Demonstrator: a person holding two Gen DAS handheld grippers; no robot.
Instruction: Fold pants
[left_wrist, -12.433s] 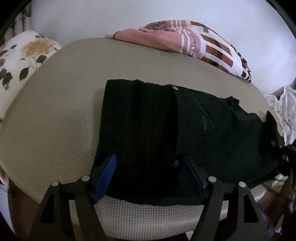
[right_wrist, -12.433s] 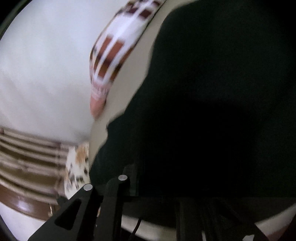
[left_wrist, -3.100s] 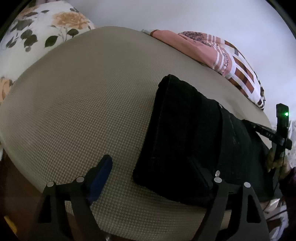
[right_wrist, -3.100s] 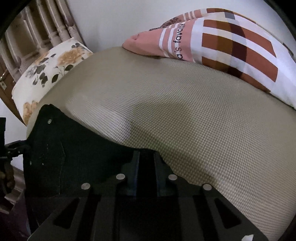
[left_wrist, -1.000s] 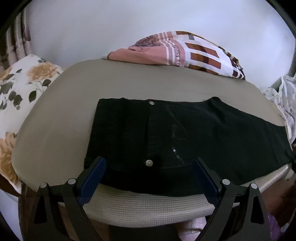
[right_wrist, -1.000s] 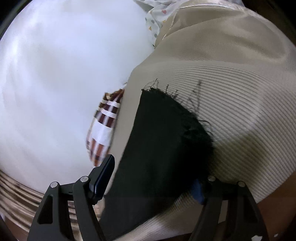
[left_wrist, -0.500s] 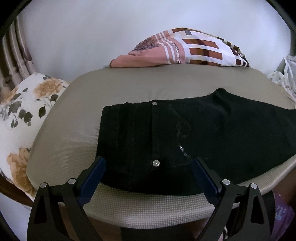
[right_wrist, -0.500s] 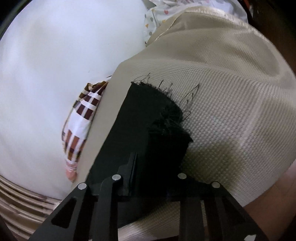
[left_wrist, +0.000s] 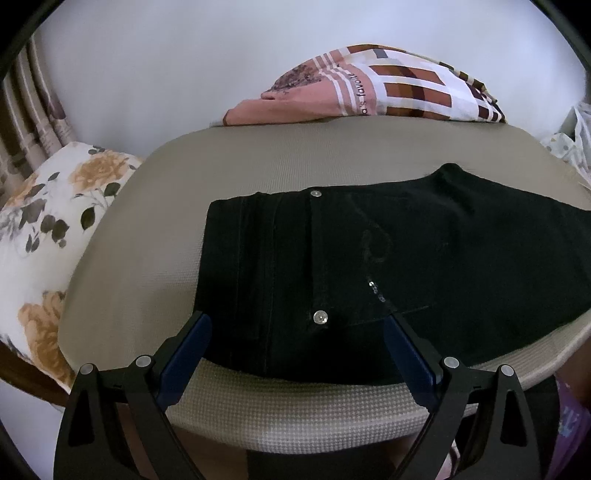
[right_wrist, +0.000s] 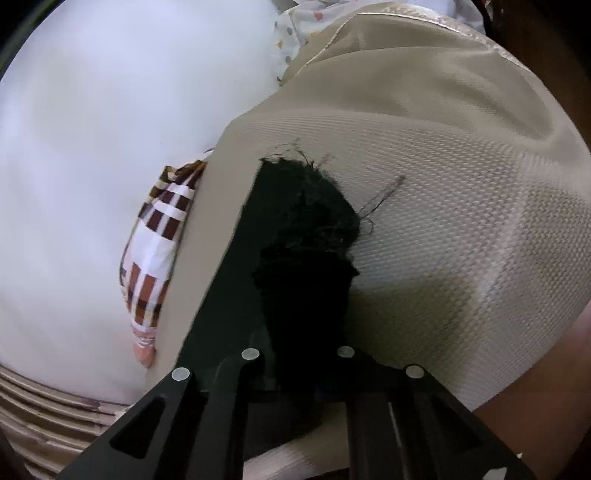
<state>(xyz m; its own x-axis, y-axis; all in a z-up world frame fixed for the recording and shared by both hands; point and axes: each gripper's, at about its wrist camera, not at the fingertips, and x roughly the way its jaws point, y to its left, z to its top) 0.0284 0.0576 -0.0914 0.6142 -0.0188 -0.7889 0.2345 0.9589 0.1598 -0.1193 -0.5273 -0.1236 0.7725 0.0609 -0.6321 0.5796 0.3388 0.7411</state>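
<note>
Black pants (left_wrist: 369, 266) lie flat along the near part of a beige cushion (left_wrist: 229, 166), waistband at the left, legs running off to the right. My left gripper (left_wrist: 295, 328) hovers open over the waistband near its lower rivet, blue pads wide apart and touching nothing. In the right wrist view the frayed leg end of the pants (right_wrist: 306, 236) is bunched up between the fingers of my right gripper (right_wrist: 299, 332), whose jaws are closing and pinch the black cloth.
A pink and brown checked cloth (left_wrist: 369, 92) lies at the cushion's far edge against a white wall. A floral pillow (left_wrist: 44, 236) sits to the left, a dotted white cloth (right_wrist: 295, 26) at the far end. The cushion's front edge (left_wrist: 295, 410) is just under my left gripper.
The right gripper's jaws went from wide apart around the leg end to pinched on it, bunching the cloth. The left gripper tilted and shifted slightly; the pants sit lower and more rightward in its view.
</note>
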